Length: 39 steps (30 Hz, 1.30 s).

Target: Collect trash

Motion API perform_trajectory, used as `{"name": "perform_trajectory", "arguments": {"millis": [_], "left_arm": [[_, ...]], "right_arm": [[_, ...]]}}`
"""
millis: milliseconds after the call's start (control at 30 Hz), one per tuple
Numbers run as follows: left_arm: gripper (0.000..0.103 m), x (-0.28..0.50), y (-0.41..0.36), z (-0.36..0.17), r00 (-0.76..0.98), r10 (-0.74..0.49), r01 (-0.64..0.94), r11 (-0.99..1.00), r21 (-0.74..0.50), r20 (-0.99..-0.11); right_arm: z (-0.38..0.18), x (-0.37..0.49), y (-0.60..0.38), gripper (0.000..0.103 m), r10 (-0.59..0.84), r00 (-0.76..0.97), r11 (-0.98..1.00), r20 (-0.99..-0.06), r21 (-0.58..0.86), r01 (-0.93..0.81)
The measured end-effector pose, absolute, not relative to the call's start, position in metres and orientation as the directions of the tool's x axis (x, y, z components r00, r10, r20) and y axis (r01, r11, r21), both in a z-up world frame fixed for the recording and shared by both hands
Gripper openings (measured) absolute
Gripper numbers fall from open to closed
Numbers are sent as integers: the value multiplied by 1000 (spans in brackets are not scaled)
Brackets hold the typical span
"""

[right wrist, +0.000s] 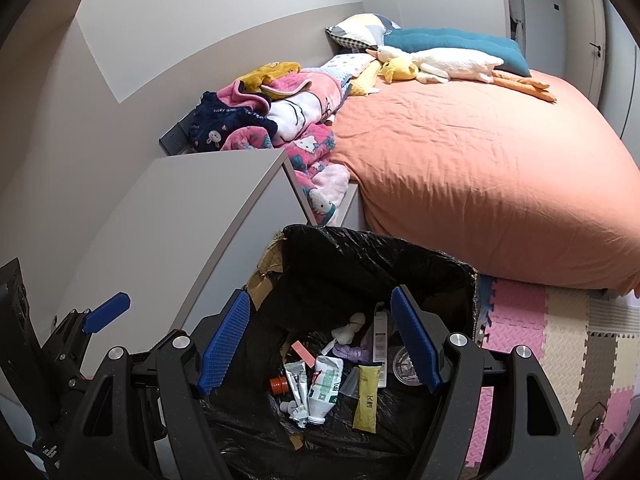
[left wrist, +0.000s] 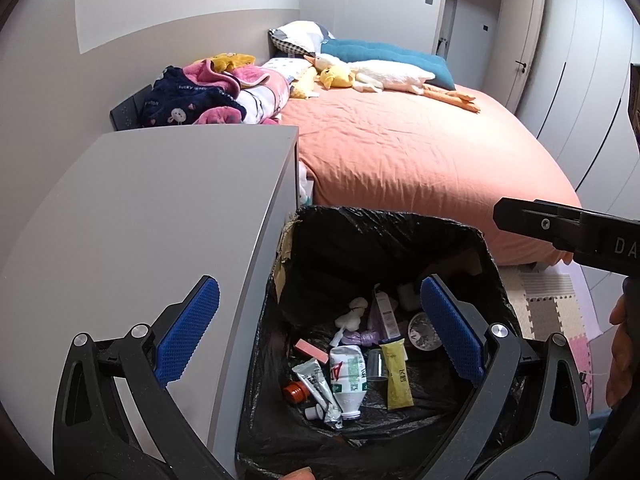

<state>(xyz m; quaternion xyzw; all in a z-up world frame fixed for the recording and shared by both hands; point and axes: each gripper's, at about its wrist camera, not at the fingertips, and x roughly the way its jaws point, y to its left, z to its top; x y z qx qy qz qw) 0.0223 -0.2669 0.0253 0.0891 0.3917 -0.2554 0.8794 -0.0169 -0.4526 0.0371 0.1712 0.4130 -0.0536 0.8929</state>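
Observation:
A bin lined with a black bag (left wrist: 380, 220) (right wrist: 360, 240) stands on the floor between a grey cabinet and the bed. Inside lie a crushed plastic bottle (left wrist: 348, 376) (right wrist: 326, 390), a yellow sachet (left wrist: 396, 376) (right wrist: 367, 396), squeezed tubes, an orange cap, a pink piece and a tissue wad. My left gripper (left wrist: 320, 328) hangs over the bin's mouth, open and empty. My right gripper (right wrist: 320, 344) hovers over the same bin, open, nothing between its blue pads. One blue finger (right wrist: 106, 312) of the left tool shows at the left edge.
The grey cabinet (left wrist: 160, 220) (right wrist: 180, 220) touches the bin's left side. The bed with an orange cover (left wrist: 420, 152) carries piled blankets (left wrist: 208, 92) and plush toys (left wrist: 384, 74). A foam puzzle mat (right wrist: 560, 340) covers the floor on the right. A hand (left wrist: 624, 360) is at the right edge.

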Motion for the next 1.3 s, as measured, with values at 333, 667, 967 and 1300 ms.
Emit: {"name": "perform_trajectory", "arguments": {"millis": [333,667,967,1300], "left_arm": [[97,21,-266,27,565,-389,526,849,-46,-727],[97,18,-270,28,562,-384,536,844,-32,-733],[97,17,-270,29,561,-388,542,840,-30,-731],[97,18,-267,29,563,-389,523,851,-51,-729]], "right_arm": [[37,-18,-452,74,46,654,935,-755,263,237],[36,-17,-453,74,45,652,936,-757,261,238],[35,-20,-455,74,44,652,935,-757,261,240],[35,-19,-455,74,45,652,936,-757,260,238]]}}
